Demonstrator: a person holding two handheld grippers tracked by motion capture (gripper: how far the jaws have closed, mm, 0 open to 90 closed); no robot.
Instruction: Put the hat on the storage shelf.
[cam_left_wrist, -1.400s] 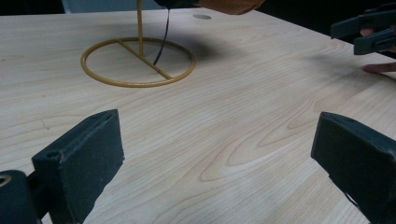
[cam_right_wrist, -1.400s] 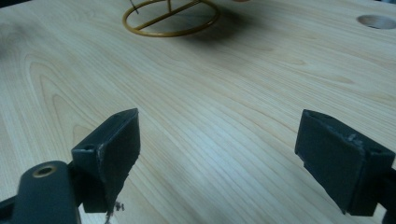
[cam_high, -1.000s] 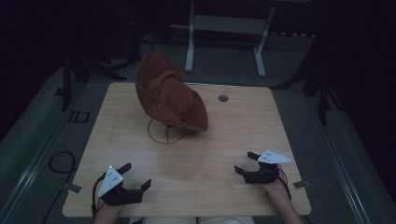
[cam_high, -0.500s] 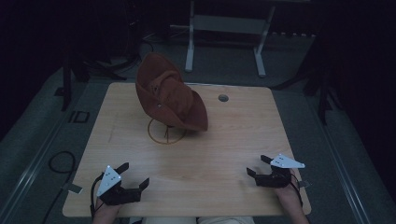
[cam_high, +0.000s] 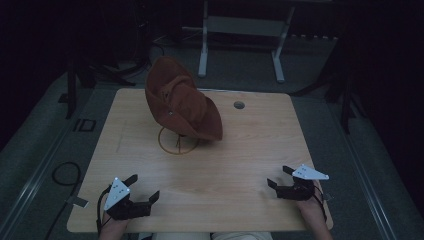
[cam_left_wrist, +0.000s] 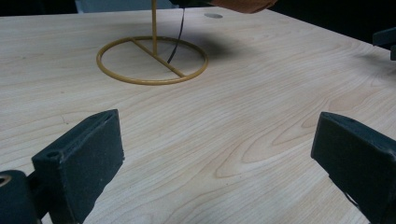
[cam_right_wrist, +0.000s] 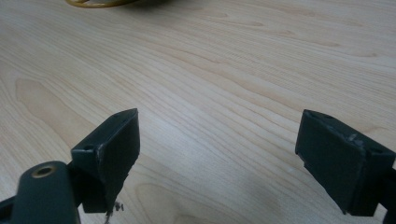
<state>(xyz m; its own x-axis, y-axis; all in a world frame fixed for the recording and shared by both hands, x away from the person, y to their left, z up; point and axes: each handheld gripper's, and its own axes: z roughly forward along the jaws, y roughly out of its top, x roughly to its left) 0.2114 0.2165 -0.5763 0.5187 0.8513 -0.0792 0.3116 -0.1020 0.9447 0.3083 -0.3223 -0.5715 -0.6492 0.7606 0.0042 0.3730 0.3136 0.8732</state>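
A brown wide-brimmed hat (cam_high: 182, 102) hangs tilted on a yellow wire stand (cam_high: 176, 142) in the middle of the wooden table (cam_high: 240, 150). My left gripper (cam_high: 144, 187) rests open near the front left edge, well short of the stand. The left gripper view has its jaws wide apart around bare wood (cam_left_wrist: 217, 126), with the stand's ring (cam_left_wrist: 152, 60) and a sliver of hat brim (cam_left_wrist: 238, 4) ahead. My right gripper (cam_high: 277, 176) is open near the front right edge. Its own view has nothing between its jaws (cam_right_wrist: 219, 123), and the stand's ring (cam_right_wrist: 93, 3) shows at the top left.
A round cable hole (cam_high: 239, 105) sits in the table to the right of the hat. Behind the table stands a grey metal frame (cam_high: 240, 25) on the dark floor. A cable (cam_high: 62, 175) loops on the floor at the left.
My right gripper has shifted to the right and slightly toward the table's front edge. The left gripper and the hat have stayed put.
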